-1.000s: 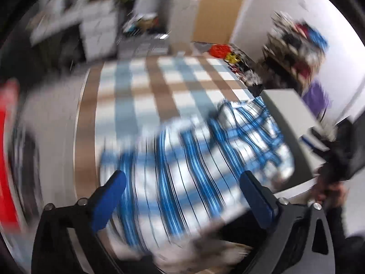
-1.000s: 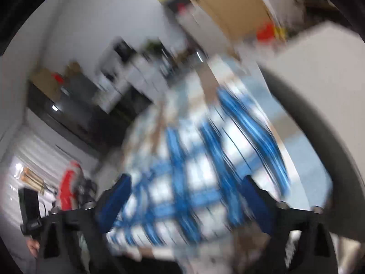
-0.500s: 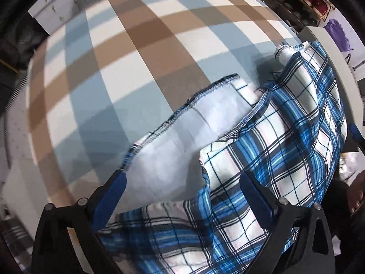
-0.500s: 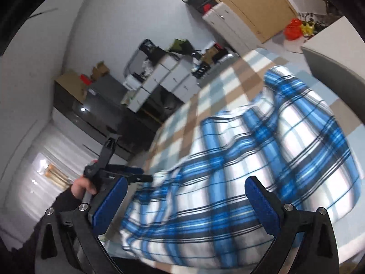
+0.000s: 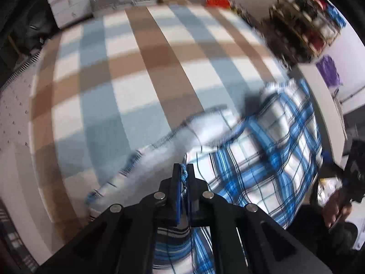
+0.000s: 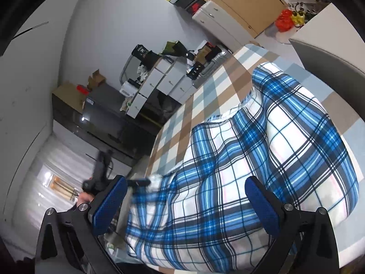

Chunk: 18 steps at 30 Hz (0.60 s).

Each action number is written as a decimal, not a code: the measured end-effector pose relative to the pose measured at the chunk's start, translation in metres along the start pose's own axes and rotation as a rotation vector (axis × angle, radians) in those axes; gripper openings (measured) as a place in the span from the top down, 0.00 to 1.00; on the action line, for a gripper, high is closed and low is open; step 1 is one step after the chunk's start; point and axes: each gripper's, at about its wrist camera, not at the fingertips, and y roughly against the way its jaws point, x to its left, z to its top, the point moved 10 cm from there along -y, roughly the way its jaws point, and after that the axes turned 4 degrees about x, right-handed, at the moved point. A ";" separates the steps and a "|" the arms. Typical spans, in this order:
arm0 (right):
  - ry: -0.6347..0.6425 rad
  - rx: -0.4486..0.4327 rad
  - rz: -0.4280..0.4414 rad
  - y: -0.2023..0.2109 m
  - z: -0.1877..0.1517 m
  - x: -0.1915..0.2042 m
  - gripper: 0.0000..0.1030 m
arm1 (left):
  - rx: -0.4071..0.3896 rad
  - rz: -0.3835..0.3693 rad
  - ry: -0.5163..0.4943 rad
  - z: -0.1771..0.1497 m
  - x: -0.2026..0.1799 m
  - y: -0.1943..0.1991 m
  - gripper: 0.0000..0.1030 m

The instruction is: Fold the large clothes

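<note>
A blue, white and black plaid garment lies bunched on a table with a brown, blue and white checked cloth. Its pale inner side is turned up along one edge. My left gripper is shut on the garment's near edge. In the right wrist view the same garment fills the lower right. My right gripper is open just above its near part, with nothing between the blue pads. The left gripper shows blurred at the garment's left edge.
White drawer units and a dark cabinet stand beyond the far side of the table. A rack of clothes and a white surface are to the right. The checked cloth lies bare on its far half.
My left gripper was open over the garment and has shut on its near edge. The left wrist view is blurred by motion. My right gripper stays open and has come closer to the garment.
</note>
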 end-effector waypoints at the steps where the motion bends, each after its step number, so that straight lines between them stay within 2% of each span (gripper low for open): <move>1: -0.004 0.000 0.000 0.000 -0.001 0.000 0.00 | -0.014 0.010 0.009 0.002 0.004 0.006 1.00; 3: -0.005 0.000 0.002 -0.001 -0.002 0.000 0.00 | -0.038 0.013 0.041 0.006 0.014 0.013 1.00; 5: 0.002 0.001 -0.007 -0.001 -0.002 0.001 0.00 | -0.075 0.066 0.062 0.010 0.030 0.014 1.00; 7: 0.009 0.005 -0.016 -0.002 -0.003 0.000 0.00 | -0.077 0.094 0.094 0.016 0.044 0.003 1.00; 9: 0.009 0.012 -0.022 -0.004 -0.005 0.000 0.00 | -0.017 0.104 0.107 0.006 0.051 -0.022 1.00; 11: 0.007 0.019 -0.017 -0.005 -0.006 0.001 0.00 | 0.055 0.158 0.071 0.003 0.054 -0.047 1.00; 13: 0.015 0.024 -0.025 -0.006 -0.008 0.002 0.00 | 0.112 0.164 0.065 -0.004 0.055 -0.057 1.00; 16: 0.046 0.032 -0.054 -0.008 -0.010 0.003 0.00 | 0.093 0.125 0.099 -0.003 0.057 -0.047 0.99; 17: 0.061 0.036 -0.066 -0.009 -0.012 0.004 0.00 | 0.080 0.113 0.103 -0.002 0.059 -0.039 0.94; 18: 0.071 0.040 -0.071 -0.010 -0.012 0.004 0.00 | 0.075 0.115 0.110 -0.002 0.064 -0.031 0.80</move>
